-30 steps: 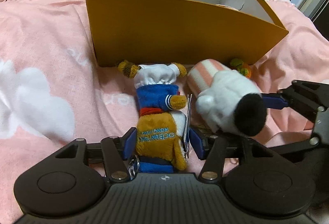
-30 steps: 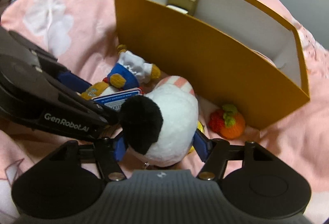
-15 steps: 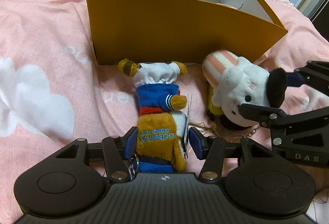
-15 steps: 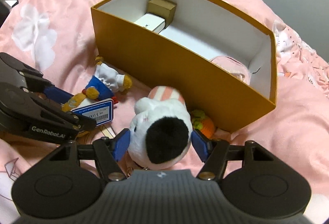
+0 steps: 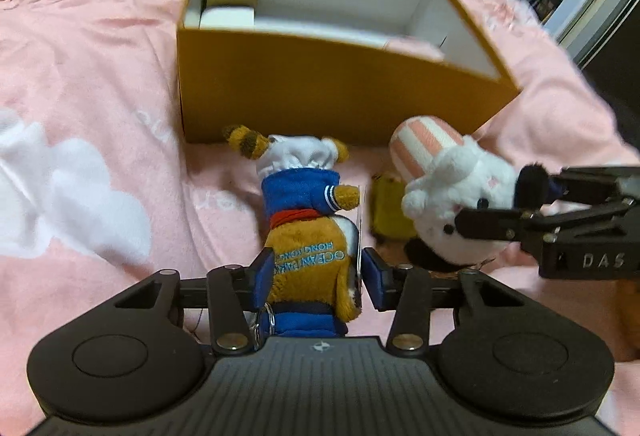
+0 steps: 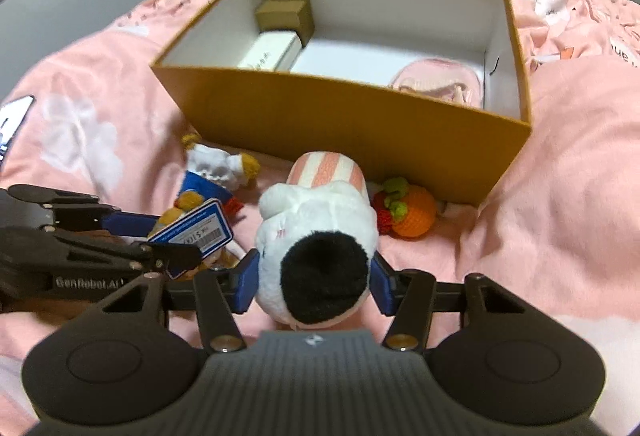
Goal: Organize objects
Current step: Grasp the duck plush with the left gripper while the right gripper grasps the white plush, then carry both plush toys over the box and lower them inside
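Note:
A brown plush in a blue outfit and white hat lies on the pink bedspread in front of the orange box. My left gripper is closing, and its blue pads press on the plush's body, with the paper tag by the right pad. A white plush with a black ear and a pink-striped hat sits between the blue pads of my right gripper, which is also closing and grips it. The left wrist view shows that white plush held clear of the bedding at the right.
The open box holds a small brown carton, a white carton and a pink pouch. An orange crochet fruit lies against the box's front wall. A yellow item lies under the white plush.
The left jaws narrowed onto the brown plush. The right gripper lifted and rolled with the white plush, away from the left gripper. Both views now look further down into the box.

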Demonstrator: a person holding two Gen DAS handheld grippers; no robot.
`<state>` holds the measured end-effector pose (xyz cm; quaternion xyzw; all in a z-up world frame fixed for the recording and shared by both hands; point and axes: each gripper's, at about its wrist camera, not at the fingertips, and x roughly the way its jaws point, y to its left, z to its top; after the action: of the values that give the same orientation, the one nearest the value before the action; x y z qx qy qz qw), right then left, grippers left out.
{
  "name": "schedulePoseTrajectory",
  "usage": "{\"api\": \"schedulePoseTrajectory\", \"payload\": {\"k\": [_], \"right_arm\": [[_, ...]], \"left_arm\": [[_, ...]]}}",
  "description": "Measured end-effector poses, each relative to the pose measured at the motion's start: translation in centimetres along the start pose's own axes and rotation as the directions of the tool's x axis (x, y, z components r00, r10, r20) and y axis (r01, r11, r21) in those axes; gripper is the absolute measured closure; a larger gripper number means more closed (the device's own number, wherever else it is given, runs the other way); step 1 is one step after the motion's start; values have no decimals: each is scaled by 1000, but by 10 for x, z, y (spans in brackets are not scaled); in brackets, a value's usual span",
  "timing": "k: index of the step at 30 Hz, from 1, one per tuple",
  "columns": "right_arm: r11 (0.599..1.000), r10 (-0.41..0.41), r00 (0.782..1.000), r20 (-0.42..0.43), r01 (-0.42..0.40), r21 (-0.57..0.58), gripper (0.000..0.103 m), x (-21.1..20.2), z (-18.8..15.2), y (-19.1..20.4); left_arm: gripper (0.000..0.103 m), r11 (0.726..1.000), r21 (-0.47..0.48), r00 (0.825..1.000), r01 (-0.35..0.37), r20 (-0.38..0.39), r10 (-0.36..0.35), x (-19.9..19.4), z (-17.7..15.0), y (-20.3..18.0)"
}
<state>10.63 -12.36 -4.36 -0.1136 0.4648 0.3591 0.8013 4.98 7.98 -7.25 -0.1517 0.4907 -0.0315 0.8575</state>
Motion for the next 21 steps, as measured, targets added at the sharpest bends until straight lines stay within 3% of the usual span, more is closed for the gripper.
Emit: {"api": "schedulePoseTrajectory", "payload": {"k": [7,13,21], "right_arm": [[999,37,994,99,-36,-7,46,-45,9,6],[997,75,980,185,-71,-29,46,-77,26,10],[997,73,956,285,-71,-19,46,-93,61,-2]], "left_arm": [[51,999,14,995,38,93,-39,-44,3,-4],[51,992,14,974,125,189,-126,-76,20,-19],[51,992,54,954,117,270,-128,-89,65,-28]]}}
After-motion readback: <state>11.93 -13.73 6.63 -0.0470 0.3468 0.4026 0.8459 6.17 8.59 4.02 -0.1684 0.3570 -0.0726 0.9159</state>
